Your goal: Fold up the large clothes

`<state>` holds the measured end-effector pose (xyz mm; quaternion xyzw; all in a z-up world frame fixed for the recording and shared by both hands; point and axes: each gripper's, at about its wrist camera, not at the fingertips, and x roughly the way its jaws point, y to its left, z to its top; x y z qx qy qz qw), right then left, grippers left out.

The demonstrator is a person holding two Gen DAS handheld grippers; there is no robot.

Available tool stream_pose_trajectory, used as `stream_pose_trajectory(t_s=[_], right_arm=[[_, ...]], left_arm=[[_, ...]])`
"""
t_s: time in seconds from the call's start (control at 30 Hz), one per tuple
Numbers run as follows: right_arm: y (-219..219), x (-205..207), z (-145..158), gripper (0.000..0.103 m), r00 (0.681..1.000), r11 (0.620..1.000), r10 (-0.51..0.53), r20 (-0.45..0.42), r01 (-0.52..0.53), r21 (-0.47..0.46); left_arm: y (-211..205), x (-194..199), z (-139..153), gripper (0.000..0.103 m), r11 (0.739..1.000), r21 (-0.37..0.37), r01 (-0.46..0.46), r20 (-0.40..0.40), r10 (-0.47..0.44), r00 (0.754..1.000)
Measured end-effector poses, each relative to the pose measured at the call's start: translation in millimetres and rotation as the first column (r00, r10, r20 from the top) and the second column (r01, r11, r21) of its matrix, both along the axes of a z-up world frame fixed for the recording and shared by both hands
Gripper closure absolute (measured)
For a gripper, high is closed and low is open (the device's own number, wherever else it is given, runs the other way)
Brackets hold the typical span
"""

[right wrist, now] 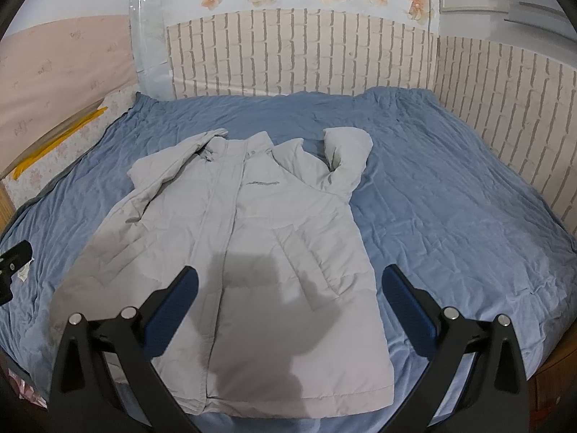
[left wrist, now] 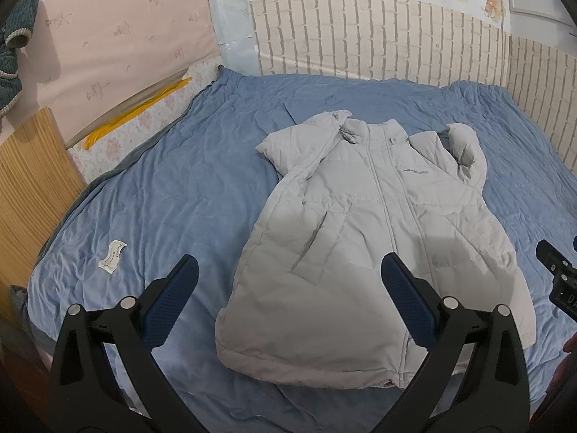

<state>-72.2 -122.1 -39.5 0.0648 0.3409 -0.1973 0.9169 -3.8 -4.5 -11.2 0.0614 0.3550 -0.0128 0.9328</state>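
Note:
A light grey padded jacket [left wrist: 364, 223] lies front up on the blue bedspread [left wrist: 173, 180], zipped, collar toward the wall. Both sleeves are folded in near the shoulders. In the right wrist view the same jacket [right wrist: 245, 245] fills the middle, its hem nearest me. My left gripper [left wrist: 288, 281] hovers open above the hem's left part, nothing between its blue pads. My right gripper [right wrist: 288, 288] is open too, held over the lower right half of the jacket. A dark shadow falls on the fabric under it.
A white cloth label [left wrist: 112, 257] lies on the bedspread left of the jacket. Brick-pattern wall panels [left wrist: 378, 36] border the bed at the back and right. A wooden board [left wrist: 32, 180] and a yellow strip [left wrist: 137, 112] stand at the left side. The other gripper's body [left wrist: 559, 274] shows at the right edge.

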Motion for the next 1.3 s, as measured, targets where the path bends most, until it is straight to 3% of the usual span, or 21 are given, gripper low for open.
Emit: stream_pose_trajectory(t_s=[0.73, 1.3], right_arm=[[-0.4, -0.3, 0.6, 0.002, 1.000, 1.000, 0.004, -0.006, -0.004, 0.004], [-5.9, -19.4, 9.1, 0.002, 1.000, 1.000, -0.019, 0.024, 0.019, -0.013]], left_arm=[[-0.2, -7.6, 1.9, 0.003, 1.000, 0.007, -0.009, 0.003, 0.009, 1.000], [-5.9, -25.1, 5.6, 0.003, 0.999, 0.022, 0.034, 0.034, -0.035, 0.999]])
